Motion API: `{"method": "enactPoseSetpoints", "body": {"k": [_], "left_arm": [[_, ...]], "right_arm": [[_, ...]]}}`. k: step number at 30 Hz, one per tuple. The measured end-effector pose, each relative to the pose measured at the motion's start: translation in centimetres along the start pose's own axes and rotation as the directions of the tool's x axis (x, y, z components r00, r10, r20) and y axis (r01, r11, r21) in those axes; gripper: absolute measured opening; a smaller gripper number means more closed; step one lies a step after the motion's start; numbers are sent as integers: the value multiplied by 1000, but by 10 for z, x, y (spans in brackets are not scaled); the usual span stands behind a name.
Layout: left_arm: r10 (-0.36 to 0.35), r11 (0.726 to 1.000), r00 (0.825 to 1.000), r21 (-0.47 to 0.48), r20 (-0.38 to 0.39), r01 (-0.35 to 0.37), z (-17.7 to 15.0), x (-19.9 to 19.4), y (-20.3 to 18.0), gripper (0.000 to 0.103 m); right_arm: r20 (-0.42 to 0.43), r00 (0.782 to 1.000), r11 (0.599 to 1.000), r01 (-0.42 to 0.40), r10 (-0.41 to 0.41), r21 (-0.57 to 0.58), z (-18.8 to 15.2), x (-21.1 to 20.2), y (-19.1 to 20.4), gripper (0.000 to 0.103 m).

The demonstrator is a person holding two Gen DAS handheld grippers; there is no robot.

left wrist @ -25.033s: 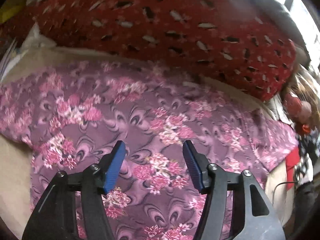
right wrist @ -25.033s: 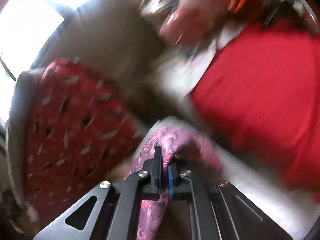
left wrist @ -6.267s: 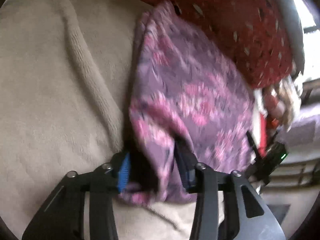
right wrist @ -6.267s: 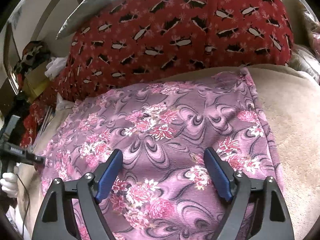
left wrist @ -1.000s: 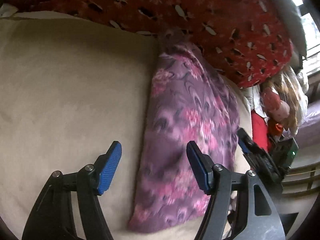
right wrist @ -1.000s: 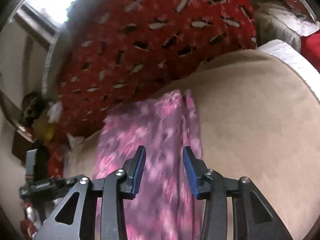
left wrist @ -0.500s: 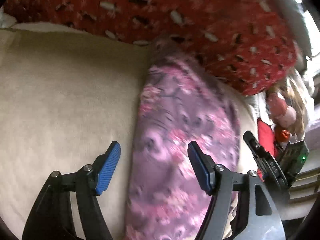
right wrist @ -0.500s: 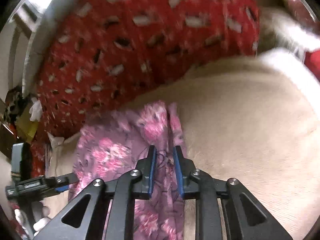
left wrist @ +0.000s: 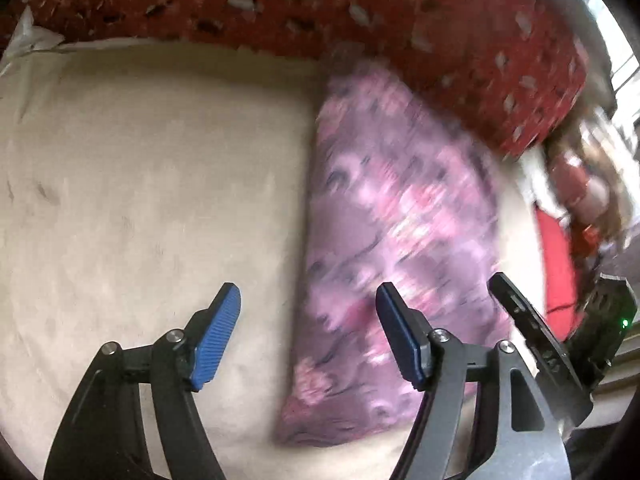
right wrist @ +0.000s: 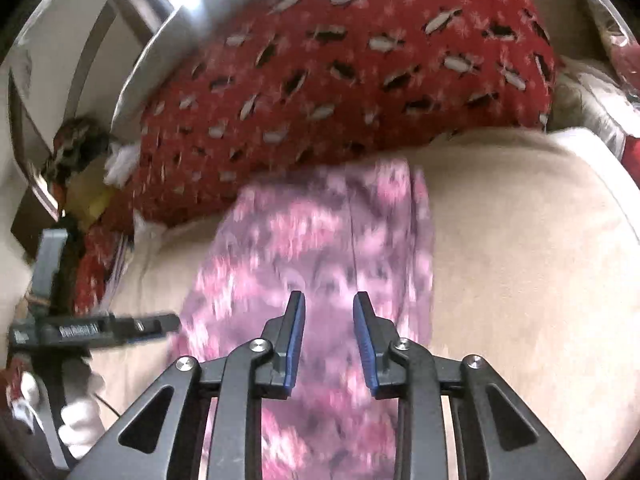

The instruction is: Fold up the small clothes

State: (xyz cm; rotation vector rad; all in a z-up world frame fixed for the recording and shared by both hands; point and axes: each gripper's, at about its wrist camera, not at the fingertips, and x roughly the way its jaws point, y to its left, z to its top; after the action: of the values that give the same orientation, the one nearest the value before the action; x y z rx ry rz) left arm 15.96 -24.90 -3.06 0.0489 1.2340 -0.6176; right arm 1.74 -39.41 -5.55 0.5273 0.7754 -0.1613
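A purple cloth (left wrist: 400, 216) with pink flowers lies folded into a long strip on a tan bed (left wrist: 140, 160). Its far end touches a big red pillow (left wrist: 360, 8). The left gripper (left wrist: 308, 332) is wide open and holds nothing. One finger is over the bed and the other is over the cloth. The right gripper (right wrist: 329, 336) is over the cloth with its fingers a little apart, and nothing is between them. The cloth looks blurry. The right gripper shows at the cloth's right edge.
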Motion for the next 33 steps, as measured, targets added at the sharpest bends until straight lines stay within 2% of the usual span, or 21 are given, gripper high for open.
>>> {"method": "enactPoseSetpoints", "body": {"k": [1,2,4,7,11,17,19,20,21,22,26,28,29,31,33], "left_arm": [[22,1000,999,9,-35,-22,-5,14,1,72],[35,999,999,32,-11,-35,-7,13,-1,72],[52,996,999,79,-1,-52,-8,2,-9,71],[-5,997,1000,81,20,4,1,-14,-14,71],[3,996,998,85,66,-8,38,-19,-26,71],[39,996,998,74,49,-43,89,12,-37,71],[85,995,996,59,11,-85,102,36,-36,73],[98,994,995,54,-14,-97,102,48,-38,81],[91,995,995,37,-39,-89,103,57,-33,84],[70,998,997,2,-31,-70,105,59,-28,87],[71,997,997,-9,-7,-71,102,47,-26,87],[121,992,992,18,38,-122,93,35,-29,87],[138,990,989,29,55,-139,87,29,-30,87],[166,985,982,43,88,-170,76,19,-31,87],[190,979,976,59,110,-197,64,11,-32,87]], "right_arm": [[-26,1000,1000,14,-14,-10,-8,8,-3,25],[18,1000,1000,6,-6,-15,-12,5,-3,24],[-6,1000,1000,11,-11,13,-7,0,-3,24],[38,999,999,-10,9,31,10,-14,-2,27],[101,995,997,-3,-5,83,49,-17,-12,30],[78,997,994,17,-26,103,82,21,-18,30],[54,997,993,55,-61,109,86,39,-24,28],[10,994,988,103,-105,114,85,52,-32,28],[-20,992,983,123,-121,134,85,64,-38,24],[-6,994,981,107,-108,161,86,66,-43,24],[-1,998,979,62,-63,195,90,58,-51,23],[5,995,979,93,-95,180,84,47,-50,33],[7,995,981,98,-100,167,77,39,-50,34],[39,997,984,63,-71,164,61,25,-50,34],[83,997,986,-4,-10,169,44,8,-49,34]]}}
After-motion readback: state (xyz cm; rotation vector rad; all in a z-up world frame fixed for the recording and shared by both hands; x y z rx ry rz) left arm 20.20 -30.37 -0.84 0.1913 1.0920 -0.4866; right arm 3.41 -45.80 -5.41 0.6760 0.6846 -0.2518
